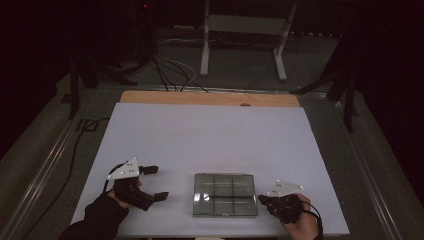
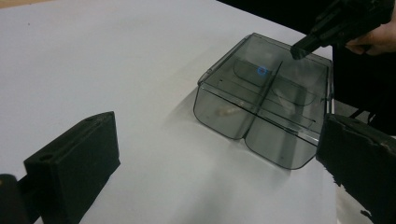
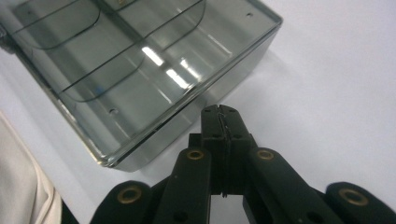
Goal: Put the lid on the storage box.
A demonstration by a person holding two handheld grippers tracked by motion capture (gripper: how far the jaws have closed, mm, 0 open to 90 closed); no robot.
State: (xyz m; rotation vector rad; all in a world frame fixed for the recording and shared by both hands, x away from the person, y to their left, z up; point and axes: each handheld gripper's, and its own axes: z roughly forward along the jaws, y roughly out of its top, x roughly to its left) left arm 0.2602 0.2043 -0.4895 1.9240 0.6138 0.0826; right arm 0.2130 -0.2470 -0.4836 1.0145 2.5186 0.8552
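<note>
The clear compartment box (image 1: 225, 195) sits lid-down-shut on the white table sheet (image 1: 210, 135), near its front edge. Right gripper (image 3: 219, 112) is just beside the box's right side, jaws pressed together, empty. Left gripper (image 1: 155, 182) is off to the box's left, jaws wide apart, holding nothing.

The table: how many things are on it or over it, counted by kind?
Clear compartment box: 1
White sheet covering the table: 1
Black grippers: 2, the left gripper with jaws apart, the right gripper with jaws together beside the box
Total: 4
</note>
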